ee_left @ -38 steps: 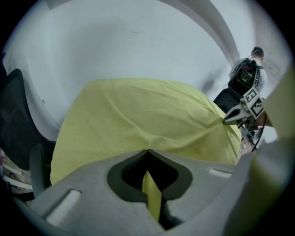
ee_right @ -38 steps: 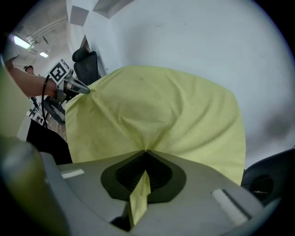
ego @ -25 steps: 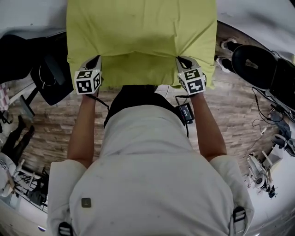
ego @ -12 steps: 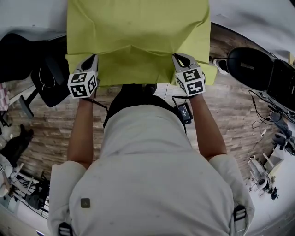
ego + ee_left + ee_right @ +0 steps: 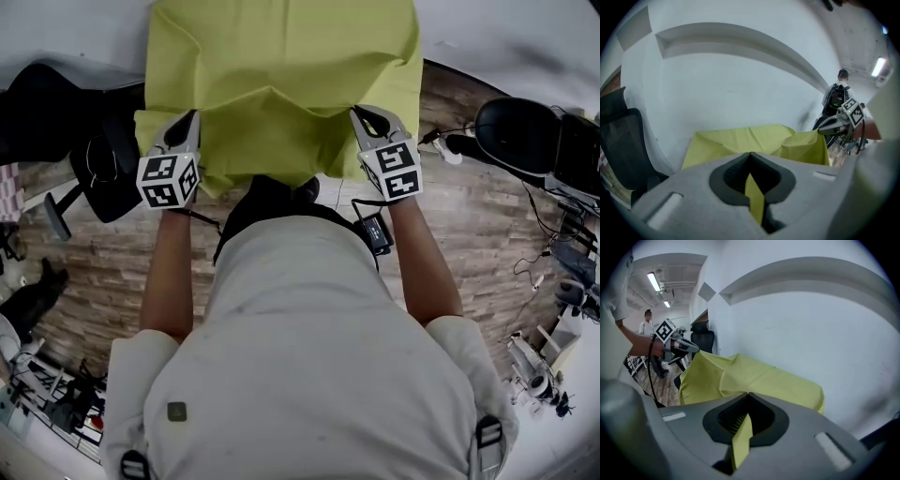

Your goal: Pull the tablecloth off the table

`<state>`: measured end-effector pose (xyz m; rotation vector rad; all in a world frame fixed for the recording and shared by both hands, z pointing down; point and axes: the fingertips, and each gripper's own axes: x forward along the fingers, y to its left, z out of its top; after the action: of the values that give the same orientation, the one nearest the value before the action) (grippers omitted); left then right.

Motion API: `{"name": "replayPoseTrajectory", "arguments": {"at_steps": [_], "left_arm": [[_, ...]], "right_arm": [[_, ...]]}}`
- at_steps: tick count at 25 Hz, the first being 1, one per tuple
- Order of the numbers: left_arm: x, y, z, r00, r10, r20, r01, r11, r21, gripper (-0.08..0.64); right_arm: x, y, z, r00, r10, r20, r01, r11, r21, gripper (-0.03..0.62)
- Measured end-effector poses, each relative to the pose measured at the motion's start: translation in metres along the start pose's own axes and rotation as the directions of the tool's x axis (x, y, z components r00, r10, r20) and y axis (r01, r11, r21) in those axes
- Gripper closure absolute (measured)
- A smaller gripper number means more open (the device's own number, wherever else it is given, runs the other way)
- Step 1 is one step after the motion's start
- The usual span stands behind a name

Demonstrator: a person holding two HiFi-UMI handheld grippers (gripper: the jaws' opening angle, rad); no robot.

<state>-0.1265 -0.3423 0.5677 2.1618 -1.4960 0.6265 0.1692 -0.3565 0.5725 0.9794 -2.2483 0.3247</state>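
A yellow-green tablecloth (image 5: 281, 66) covers the table at the top of the head view, its near edge lifted and bunched in folds. My left gripper (image 5: 186, 127) is shut on the cloth's near left part, and a strip of the tablecloth (image 5: 754, 199) shows pinched between its jaws. My right gripper (image 5: 364, 120) is shut on the near right part, with a fold of the tablecloth (image 5: 741, 439) clamped in its jaws. Each gripper view shows the other gripper across the cloth: the right gripper (image 5: 829, 126) and the left gripper (image 5: 691, 348). The table itself is hidden under the cloth.
A black office chair (image 5: 94, 150) stands left of the table, another black chair (image 5: 520, 131) at the right. Cables and small gear (image 5: 553, 309) lie on the wood-pattern floor at the right. A white wall (image 5: 740, 84) rises behind the table. A person (image 5: 647, 326) stands far off.
Both grippers have drawn the cloth's near edge toward me. The cloth has slid back on the table, and its front has gathered into folds between the grippers.
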Motion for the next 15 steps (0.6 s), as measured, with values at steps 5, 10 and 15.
{"name": "replayPoseTrajectory", "arguments": {"at_steps": [5,10,15], "left_arm": [[-0.024,-0.018,0.041,0.993,-0.025,0.115,0.027,0.999,-0.018,0.558],[-0.056,-0.041,0.088,0.969,-0.040,0.243,0.042,0.999,-0.002,0.557],[-0.098,-0.053,0.132,0.932,-0.046,0.359,0.045,0.999,0.013,0.557]], "right_arm": [[-0.024,-0.002,0.030,0.997,-0.015,0.077,0.016,1.000,-0.006,0.580],[-0.059,0.001,0.070,0.984,-0.027,0.176,0.036,0.998,-0.050,0.580],[-0.101,0.002,0.116,0.955,-0.046,0.293,0.076,0.993,-0.092,0.580]]}}
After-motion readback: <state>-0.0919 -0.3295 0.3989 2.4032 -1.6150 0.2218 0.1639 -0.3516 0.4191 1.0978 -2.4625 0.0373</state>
